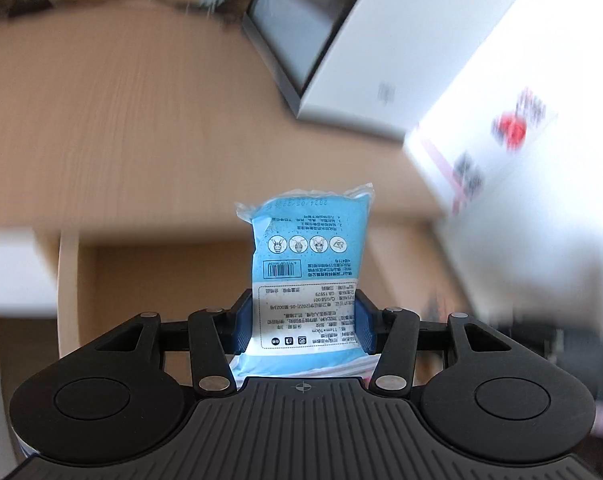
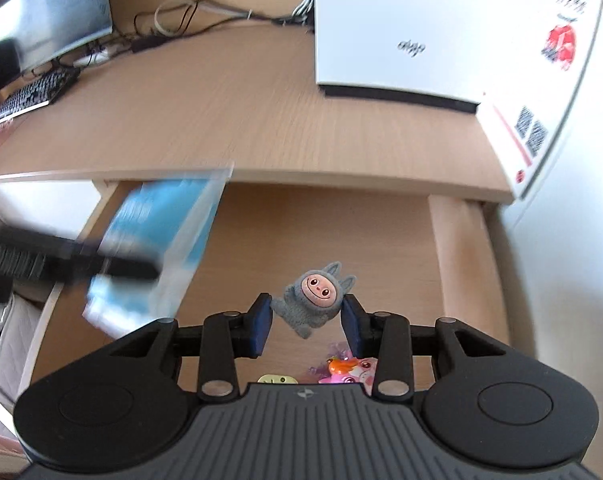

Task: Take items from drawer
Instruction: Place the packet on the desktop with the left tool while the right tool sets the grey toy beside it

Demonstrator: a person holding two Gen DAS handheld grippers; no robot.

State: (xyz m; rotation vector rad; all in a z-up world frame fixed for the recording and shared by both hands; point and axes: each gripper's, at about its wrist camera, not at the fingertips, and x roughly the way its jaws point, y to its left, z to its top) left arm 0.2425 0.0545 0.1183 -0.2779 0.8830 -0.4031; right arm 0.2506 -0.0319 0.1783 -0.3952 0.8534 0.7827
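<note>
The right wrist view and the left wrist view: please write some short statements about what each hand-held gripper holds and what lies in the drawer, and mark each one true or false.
1. The left hand-held gripper holds a blue packet. True.
2. The right hand-held gripper holds a pink toy. False: a grey plush figure is between its fingers.
3. A pink toy lies in the drawer. True.
4. The desk is bare. False: a white box and a keyboard sit on it.

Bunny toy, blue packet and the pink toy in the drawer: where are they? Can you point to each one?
Grey bunny toy (image 2: 316, 300): right wrist view, on its pink face.
Blue packet (image 1: 309, 268): left wrist view, on the barcode panel.
Pink toy (image 2: 347, 372): right wrist view, on its visible top, partly hidden by the gripper.
</note>
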